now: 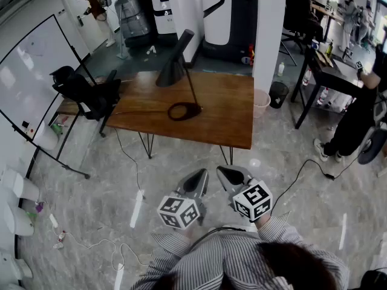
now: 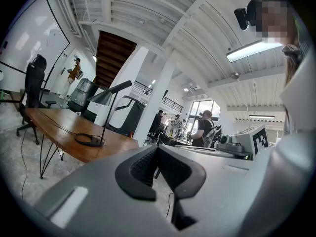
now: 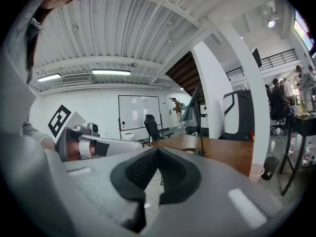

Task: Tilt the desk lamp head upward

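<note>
Lamp (image 1: 192, 88) stands well ahead of left tongs (image 1: 199, 177) and right tongs (image 1: 227, 174), both closed and empty, so best step in and lift its head (image 1: 174, 62) from beneath.

Side by side close before the torso, left tongs (image 1: 199, 177) and right tongs (image 1: 228, 175), jaws together, empty.

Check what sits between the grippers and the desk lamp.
Head view: from the left gripper and right gripper, bare floor, then the wooden table's near edge and hairpin legs; the tabletop up to the desk lamp is bare.
</note>
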The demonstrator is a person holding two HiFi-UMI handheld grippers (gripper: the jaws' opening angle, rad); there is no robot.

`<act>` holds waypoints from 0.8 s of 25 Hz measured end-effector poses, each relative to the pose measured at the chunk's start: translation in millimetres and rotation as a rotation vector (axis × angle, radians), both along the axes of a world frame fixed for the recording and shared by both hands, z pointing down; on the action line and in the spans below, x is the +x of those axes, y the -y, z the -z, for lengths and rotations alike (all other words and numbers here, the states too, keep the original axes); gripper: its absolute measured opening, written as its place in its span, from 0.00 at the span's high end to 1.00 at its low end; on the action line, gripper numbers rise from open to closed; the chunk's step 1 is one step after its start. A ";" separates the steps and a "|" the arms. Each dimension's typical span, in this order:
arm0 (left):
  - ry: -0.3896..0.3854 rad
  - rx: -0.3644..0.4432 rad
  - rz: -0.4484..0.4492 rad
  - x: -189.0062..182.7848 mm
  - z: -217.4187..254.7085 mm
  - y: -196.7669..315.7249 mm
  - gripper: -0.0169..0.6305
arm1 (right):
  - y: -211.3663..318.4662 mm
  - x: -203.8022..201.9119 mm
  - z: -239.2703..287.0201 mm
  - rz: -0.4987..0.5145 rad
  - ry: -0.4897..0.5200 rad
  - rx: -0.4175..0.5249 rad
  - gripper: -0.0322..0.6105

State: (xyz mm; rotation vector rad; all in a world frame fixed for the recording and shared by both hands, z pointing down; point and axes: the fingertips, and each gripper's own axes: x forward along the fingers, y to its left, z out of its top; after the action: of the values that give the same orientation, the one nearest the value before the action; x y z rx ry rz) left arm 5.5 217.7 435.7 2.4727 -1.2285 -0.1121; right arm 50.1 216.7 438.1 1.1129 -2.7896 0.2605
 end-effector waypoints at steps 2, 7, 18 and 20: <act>-0.004 0.001 0.001 3.9 -1.4 2.3 0.98 | 1.5 4.2 -2.0 0.001 -0.002 0.003 0.95; -0.005 0.005 -0.003 12.9 -0.1 6.6 0.98 | 5.8 10.6 -3.0 0.006 0.003 -0.003 0.95; -0.019 0.001 0.012 24.0 -1.9 22.4 0.98 | 17.6 25.1 -1.1 0.033 0.043 0.008 0.95; -0.026 0.007 0.012 27.6 -2.6 25.2 0.98 | 20.8 31.9 0.2 0.030 0.057 0.035 0.95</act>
State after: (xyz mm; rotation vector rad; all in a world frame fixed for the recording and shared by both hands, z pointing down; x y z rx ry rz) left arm 33.1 192.5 438.3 2.4620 -1.2341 -0.1519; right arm 81.9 195.9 437.9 1.0866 -2.8691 0.2452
